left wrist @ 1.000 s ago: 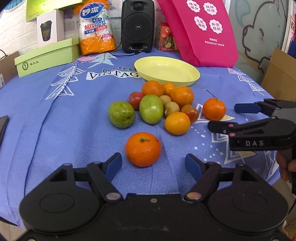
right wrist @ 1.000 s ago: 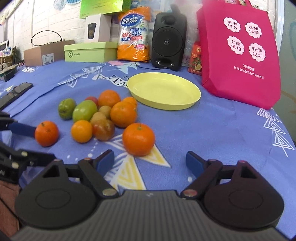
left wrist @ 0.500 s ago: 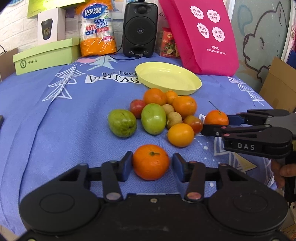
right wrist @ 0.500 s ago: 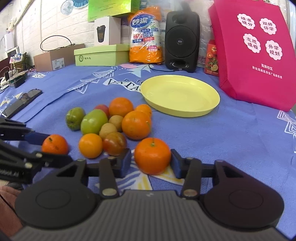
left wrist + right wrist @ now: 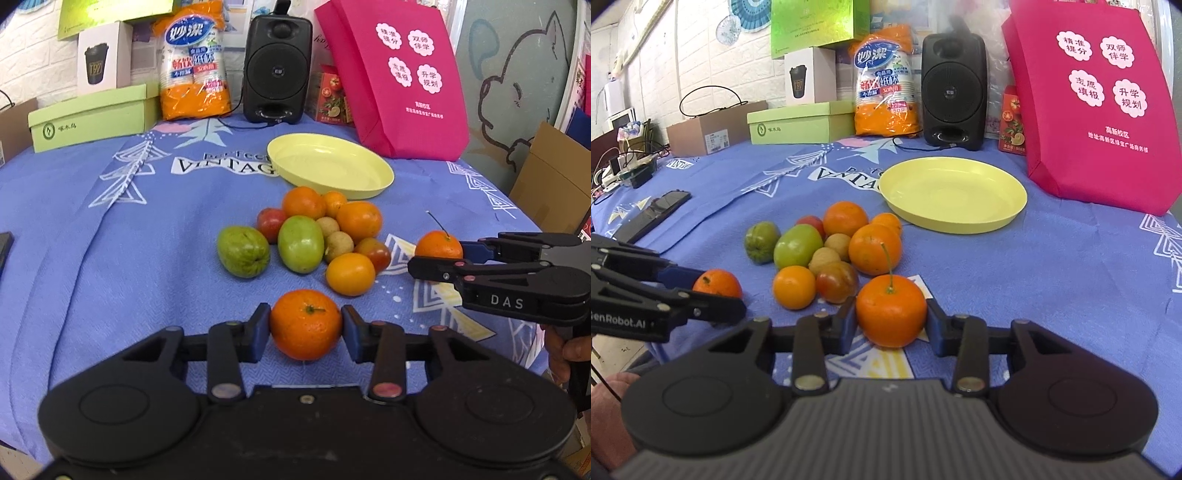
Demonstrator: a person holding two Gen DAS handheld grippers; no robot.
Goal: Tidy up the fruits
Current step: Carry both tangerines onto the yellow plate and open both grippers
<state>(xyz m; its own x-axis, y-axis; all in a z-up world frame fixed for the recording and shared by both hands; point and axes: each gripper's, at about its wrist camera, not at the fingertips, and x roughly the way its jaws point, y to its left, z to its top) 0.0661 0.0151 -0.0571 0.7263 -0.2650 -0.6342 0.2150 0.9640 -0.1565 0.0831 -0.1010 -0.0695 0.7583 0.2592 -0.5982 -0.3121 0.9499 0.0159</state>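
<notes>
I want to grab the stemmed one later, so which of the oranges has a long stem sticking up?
The orange between the right tongs: this stemmed orange carries a long thin upright stem. The orange in the left tongs and those in the pile show none.

orange tangerines point(image 5: 306, 324), pale yellow plate point(image 5: 373, 186), blue tablecloth point(image 5: 74, 236) (white geometric print)

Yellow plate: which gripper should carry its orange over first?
Probably the right. Both are closing on oranges, but the right gripper, pinching the stemmed orange, sits nearer the yellow plate with bare cloth between. The left gripper and its orange sit behind the fruit pile.
</notes>
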